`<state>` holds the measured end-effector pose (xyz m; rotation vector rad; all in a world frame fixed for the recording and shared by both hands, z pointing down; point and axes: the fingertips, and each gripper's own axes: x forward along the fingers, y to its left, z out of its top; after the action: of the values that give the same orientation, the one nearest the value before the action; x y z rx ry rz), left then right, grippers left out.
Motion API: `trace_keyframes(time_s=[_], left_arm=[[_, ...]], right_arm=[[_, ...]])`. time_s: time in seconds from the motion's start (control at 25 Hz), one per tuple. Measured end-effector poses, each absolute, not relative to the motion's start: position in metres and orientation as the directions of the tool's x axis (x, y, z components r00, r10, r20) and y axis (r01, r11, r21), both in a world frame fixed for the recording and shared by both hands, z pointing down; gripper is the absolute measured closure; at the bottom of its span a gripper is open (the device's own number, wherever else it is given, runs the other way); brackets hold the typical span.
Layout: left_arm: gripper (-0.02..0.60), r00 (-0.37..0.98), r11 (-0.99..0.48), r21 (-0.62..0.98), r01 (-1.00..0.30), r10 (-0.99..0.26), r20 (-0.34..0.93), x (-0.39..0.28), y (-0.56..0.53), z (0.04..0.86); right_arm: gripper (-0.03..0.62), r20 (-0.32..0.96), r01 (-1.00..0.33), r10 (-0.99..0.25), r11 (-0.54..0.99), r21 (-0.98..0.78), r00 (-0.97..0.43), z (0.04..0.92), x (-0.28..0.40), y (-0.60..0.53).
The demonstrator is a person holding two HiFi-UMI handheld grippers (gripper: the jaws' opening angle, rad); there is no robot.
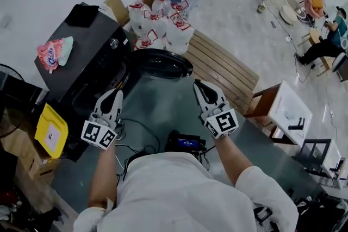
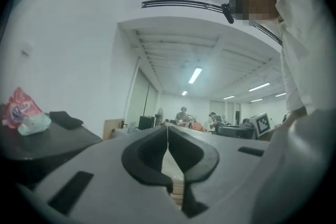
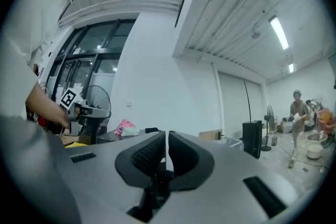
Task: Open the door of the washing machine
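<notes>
At far left a pink packet (image 1: 53,54) lies on top of the dark washing machine (image 1: 89,57). Just in front of the machine the left gripper (image 1: 116,93) is held level, its fingers (image 2: 149,153) pressed together with nothing between them. The machine's round door (image 1: 161,64) stands swung out, between the two grippers and below a cluster of water bottles (image 1: 159,22). The right gripper (image 1: 199,85), near the door's right edge, has its fingers (image 3: 143,157) closed and empty too. A slatted wooden bench (image 1: 225,70) lies beyond it.
</notes>
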<state>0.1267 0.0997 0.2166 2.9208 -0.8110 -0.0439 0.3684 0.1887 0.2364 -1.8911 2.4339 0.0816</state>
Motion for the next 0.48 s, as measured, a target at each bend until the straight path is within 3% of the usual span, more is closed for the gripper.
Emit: trace_keyframes(time_s=[0.2, 0.48], left_arm=[[0.571, 0.852, -0.855, 0.048, -0.517, -0.519, -0.073, 0.066, 0.127, 0.178], [0.571, 0.863, -0.869, 0.042, -0.494, -0.495, -0.096, -0.020, 0.162, 0.179]], right_arm=[[0.553, -0.150, -0.985, -0.973, 0.172, 0.026, -0.174, 0.190, 0.331, 0.217], [0.553, -0.142, -0.999, -0.989, 0.048, 0.026, -0.051, 0.175, 0.264, 0.293]])
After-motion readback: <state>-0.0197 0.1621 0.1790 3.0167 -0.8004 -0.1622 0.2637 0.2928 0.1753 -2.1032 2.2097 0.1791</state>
